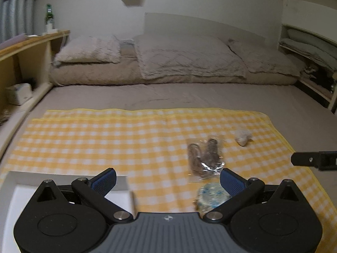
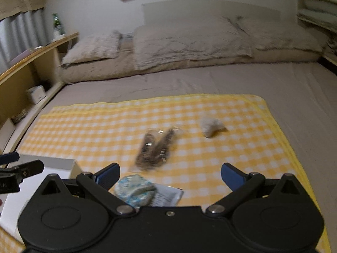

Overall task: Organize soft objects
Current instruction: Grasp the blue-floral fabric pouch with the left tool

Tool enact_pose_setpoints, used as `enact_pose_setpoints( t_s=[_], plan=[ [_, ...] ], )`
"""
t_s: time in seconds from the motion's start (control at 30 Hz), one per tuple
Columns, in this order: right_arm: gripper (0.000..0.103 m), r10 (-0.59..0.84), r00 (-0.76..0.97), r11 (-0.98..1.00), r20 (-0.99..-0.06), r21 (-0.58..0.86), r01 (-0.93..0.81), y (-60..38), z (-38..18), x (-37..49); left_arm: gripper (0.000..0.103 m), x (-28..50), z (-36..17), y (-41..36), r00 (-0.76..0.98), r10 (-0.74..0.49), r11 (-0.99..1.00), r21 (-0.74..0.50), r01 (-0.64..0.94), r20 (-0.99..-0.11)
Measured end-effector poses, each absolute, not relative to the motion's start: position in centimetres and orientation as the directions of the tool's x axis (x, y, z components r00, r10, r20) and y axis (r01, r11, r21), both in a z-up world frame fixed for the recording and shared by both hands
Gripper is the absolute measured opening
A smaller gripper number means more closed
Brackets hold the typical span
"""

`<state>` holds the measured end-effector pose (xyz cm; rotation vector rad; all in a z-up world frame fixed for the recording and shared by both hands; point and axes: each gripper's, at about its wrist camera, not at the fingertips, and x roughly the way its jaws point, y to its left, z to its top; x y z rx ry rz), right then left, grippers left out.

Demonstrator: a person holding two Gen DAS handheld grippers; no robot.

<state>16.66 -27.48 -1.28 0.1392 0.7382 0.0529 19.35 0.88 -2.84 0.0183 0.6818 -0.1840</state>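
A yellow checked cloth [image 1: 105, 139] [image 2: 105, 130] lies on the bed. On it lie a clear bag of dark items [image 1: 203, 158] [image 2: 155, 147], a small beige soft lump [image 1: 243, 137] [image 2: 210, 126] and a round blue-and-white soft thing [image 1: 212, 196] [image 2: 133, 189] next to a flat white packet [image 2: 168, 196]. A white box [image 1: 69, 191] [image 2: 42, 175] sits at the cloth's near left. My left gripper [image 1: 167, 182] is open and empty above the cloth, between the box and the round thing. My right gripper [image 2: 169, 177] is open and empty, just behind the round thing and the packet.
Beige pillows and a folded duvet [image 1: 185, 61] [image 2: 189, 44] fill the far end of the bed. A wooden shelf [image 1: 25, 48] [image 2: 31, 63] with a green bottle [image 1: 49, 18] runs along the left. Another shelf [image 1: 311, 63] stands at the right.
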Motion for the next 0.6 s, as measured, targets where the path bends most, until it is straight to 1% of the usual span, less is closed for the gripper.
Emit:
enact_pose_setpoints(
  t_s=[0.37, 0.6],
  plan=[
    [0.103, 0.051, 0.690, 0.966, -0.722, 0.211, 0.150, -31.5, -3.6, 18.8, 0.103, 24.0, -9.4, -6.1, 0.613, -0.261, 0.945, -0.066, 0.322, -0.745],
    [0.103, 0.056, 0.650, 0.955, -0.758, 0.231, 0.187, -32.5, -5.2, 20.1, 0.103, 26.2, -13.3, -8.7, 0.538, -0.268, 0.933, -0.076, 0.351, -0.800]
  ],
)
